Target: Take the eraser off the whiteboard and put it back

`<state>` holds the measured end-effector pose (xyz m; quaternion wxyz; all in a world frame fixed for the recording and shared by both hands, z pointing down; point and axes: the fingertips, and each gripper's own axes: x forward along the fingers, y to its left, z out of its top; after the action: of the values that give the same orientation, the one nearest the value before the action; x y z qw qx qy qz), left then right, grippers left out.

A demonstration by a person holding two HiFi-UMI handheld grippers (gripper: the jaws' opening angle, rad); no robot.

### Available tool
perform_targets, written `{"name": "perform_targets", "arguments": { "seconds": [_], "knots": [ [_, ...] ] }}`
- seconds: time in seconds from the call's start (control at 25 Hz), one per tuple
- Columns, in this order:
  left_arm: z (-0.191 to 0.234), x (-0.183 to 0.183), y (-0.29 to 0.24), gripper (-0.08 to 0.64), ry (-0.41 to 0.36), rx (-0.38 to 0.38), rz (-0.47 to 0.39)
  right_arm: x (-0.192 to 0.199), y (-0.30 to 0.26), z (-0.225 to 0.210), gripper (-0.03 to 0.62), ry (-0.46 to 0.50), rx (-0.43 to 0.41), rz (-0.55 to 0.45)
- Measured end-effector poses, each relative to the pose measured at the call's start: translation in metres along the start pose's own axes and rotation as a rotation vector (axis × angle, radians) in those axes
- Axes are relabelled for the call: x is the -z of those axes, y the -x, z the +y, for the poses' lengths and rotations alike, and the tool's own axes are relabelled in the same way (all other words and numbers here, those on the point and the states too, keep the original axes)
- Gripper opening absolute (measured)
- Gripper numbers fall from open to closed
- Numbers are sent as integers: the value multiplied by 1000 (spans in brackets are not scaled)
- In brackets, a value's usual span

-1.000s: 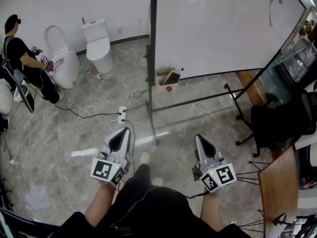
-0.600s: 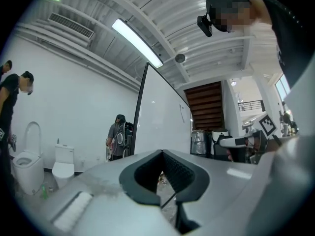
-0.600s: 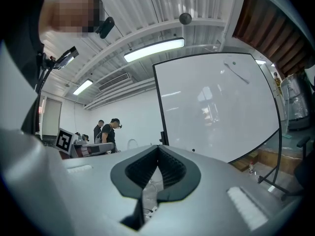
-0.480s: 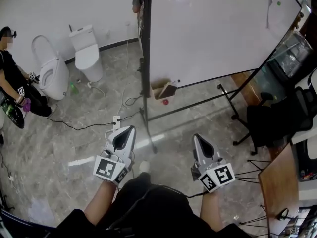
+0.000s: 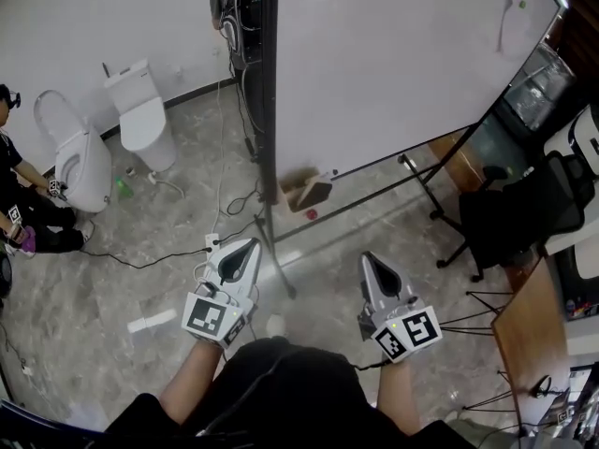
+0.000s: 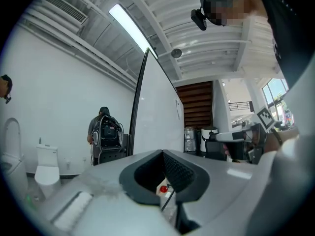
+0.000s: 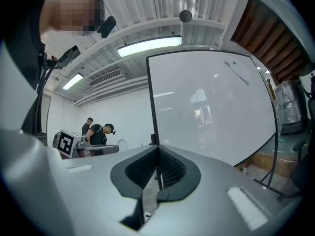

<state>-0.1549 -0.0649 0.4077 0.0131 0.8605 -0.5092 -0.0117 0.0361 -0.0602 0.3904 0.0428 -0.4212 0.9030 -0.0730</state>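
A big whiteboard (image 5: 393,64) on a black wheeled stand fills the upper right of the head view. Near its top right corner is a thin mark with a green dot (image 5: 521,4). I cannot make out an eraser on it. At its foot sit a tan box (image 5: 304,192) and a small red thing (image 5: 311,214). My left gripper (image 5: 245,243) and right gripper (image 5: 367,256) are held level at waist height, short of the board, both shut with nothing in them. The board's edge (image 6: 147,112) shows in the left gripper view, its face (image 7: 211,107) in the right gripper view.
Two white toilets (image 5: 140,115) (image 5: 75,157) stand by the far wall, with a crouching person (image 5: 19,213) beside them. A person with a backpack (image 5: 234,7) is behind the board. A black office chair (image 5: 515,218) and wooden table (image 5: 533,335) are at right. Cables and a power strip (image 5: 211,241) lie on the floor.
Both grippers and the head camera have advanced toward the whiteboard, so its post and foot are nearer. The toilets have slid left. Both pairs of jaws stayed shut.
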Motion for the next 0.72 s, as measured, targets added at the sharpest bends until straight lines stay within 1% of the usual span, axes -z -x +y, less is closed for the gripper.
{"name": "perform_targets", "arguments": {
  "seconds": [0.12,0.24,0.44,0.6,0.72],
  "knots": [
    [9,2,-13,5,-18,40,9,-2,-15,-2,9,5,19,0],
    [17,5,-25,5,-13,88,18,-1,-29,-1,9,7,39,-1],
    [31,8,-38,5,-8,125,34,3,-48,1,9,8,56,8],
    [28,19,-49,5,-3,185,59,5,-58,0,9,6,62,14],
    [24,19,-56,5,-6,204,60,3,-62,-3,9,7,69,9]
  ]
}}
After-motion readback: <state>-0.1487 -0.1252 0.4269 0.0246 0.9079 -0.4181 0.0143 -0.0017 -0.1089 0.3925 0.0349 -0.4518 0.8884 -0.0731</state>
